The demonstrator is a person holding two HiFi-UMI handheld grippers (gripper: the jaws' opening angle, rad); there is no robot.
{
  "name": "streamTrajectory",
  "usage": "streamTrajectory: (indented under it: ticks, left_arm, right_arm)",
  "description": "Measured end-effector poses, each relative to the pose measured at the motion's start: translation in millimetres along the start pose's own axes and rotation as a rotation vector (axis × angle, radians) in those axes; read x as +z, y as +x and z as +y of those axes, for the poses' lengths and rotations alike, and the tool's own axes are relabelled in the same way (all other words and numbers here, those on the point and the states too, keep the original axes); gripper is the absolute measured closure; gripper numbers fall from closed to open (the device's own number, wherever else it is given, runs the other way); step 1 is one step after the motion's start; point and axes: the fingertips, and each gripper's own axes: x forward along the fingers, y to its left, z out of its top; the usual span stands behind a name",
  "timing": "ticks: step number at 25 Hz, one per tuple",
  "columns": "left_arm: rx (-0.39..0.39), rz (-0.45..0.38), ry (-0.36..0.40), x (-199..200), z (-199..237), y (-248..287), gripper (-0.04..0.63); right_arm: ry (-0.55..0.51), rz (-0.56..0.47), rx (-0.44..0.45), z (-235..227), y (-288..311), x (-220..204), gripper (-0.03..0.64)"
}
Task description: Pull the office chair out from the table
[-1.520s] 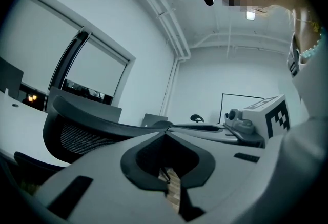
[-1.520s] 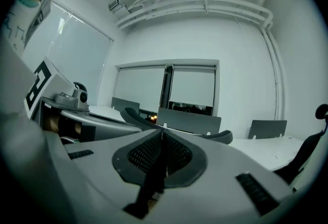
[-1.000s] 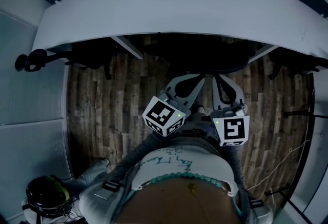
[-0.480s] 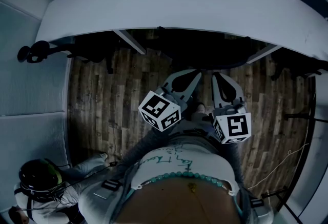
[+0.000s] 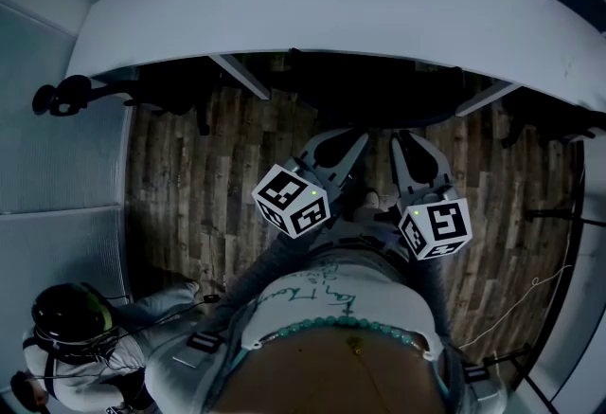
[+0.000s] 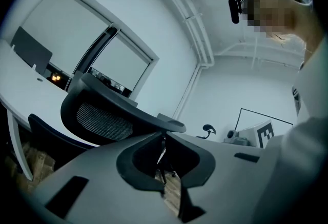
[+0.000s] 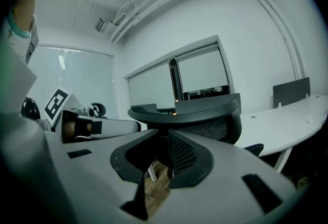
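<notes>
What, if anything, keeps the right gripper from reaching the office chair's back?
Nothing visible, so probably yes: the right gripper faces the office chair with open air between, though its jaws are shut.

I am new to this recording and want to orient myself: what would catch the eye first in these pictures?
The wide white curved table spans the top of the head view, with the dark office chair pushed in against its near edge. Below it, over the wooden floor, the left gripper and right gripper point at the chair side by side, jaws shut and empty.
</notes>
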Motion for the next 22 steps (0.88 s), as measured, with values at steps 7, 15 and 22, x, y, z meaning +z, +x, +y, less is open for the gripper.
streamTrajectory:
  ticks: [7, 15, 22]
  left_arm:
    - [-0.019, -0.023, -0.083, 3, 6, 3, 0.457]
    - [-0.021, -0.104, -0.223, 19, 19, -2, 0.371]
    - [-0.013, -0.146, -0.317, 25, 25, 6, 0.356]
  right_arm:
    - [0.083, 0.01, 0.073, 2, 5, -3, 0.42]
    - [0.314, -0.089, 0.133, 0, 9, 12, 0.362]
    - [0.53, -0.137, 0.075, -20, 16, 18, 0.35]
